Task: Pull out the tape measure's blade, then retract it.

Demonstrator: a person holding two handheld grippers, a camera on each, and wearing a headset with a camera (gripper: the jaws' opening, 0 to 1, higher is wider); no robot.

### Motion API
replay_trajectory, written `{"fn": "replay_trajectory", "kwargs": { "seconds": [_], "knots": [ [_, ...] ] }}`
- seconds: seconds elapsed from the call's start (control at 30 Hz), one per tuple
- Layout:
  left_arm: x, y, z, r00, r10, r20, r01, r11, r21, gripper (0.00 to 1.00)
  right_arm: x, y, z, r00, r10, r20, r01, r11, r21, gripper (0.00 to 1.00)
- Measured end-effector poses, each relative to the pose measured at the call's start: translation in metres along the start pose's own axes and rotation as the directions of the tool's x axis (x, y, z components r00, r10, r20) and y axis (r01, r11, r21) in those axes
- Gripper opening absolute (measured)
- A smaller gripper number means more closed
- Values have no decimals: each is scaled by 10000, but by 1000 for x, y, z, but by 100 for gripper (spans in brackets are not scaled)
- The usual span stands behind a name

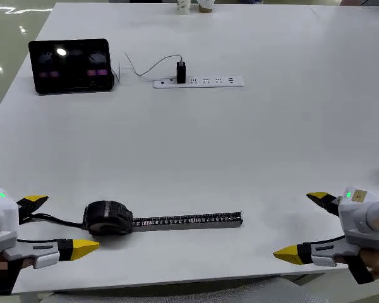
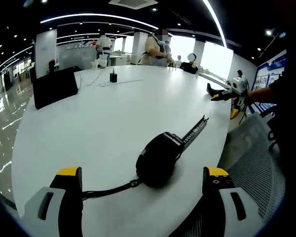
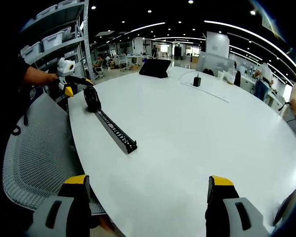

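While both the left tongs and the right tongs stand wide open and hold nothing, the tape measure lies at the near left of the table, its blade drawn out toward the right. If the case is unheld when the blade is let go, it could snap back and skid the case off the near edge. The tablet and power strip sit far away, out of the way.
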State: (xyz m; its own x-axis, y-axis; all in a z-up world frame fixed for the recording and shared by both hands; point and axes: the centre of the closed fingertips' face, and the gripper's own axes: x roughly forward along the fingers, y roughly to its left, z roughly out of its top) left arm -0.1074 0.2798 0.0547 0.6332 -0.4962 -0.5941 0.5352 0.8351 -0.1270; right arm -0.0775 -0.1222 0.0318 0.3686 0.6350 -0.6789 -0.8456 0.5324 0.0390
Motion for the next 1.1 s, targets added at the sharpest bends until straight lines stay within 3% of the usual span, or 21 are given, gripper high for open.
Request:
{"fn": "replay_trajectory", "kwargs": {
  "seconds": [0.47, 0.63, 1.07, 1.1],
  "knots": [
    [-2, -8, -1, 9997, -139, -181, 147, 9989, 454, 99, -6, -2, -3, 10000, -38, 44, 37, 9995, 301, 99],
    [-1, -10, 2, 9998, -158, -147, 163, 9993, 342, 99, -8, 1, -2, 10000, -30, -19, 31, 9994, 355, 99],
    [2, -17, 0, 9994, -208, -284, 217, 9993, 313, 99, -7, 4, 3, 9995, 154, -268, -157, 9998, -120, 99],
    [2, -14, -2, 9991, -4, -428, 21, 9992, 409, 99, -7, 3, 3, 9993, 192, -313, -198, 9997, -174, 99]
  ]
}}
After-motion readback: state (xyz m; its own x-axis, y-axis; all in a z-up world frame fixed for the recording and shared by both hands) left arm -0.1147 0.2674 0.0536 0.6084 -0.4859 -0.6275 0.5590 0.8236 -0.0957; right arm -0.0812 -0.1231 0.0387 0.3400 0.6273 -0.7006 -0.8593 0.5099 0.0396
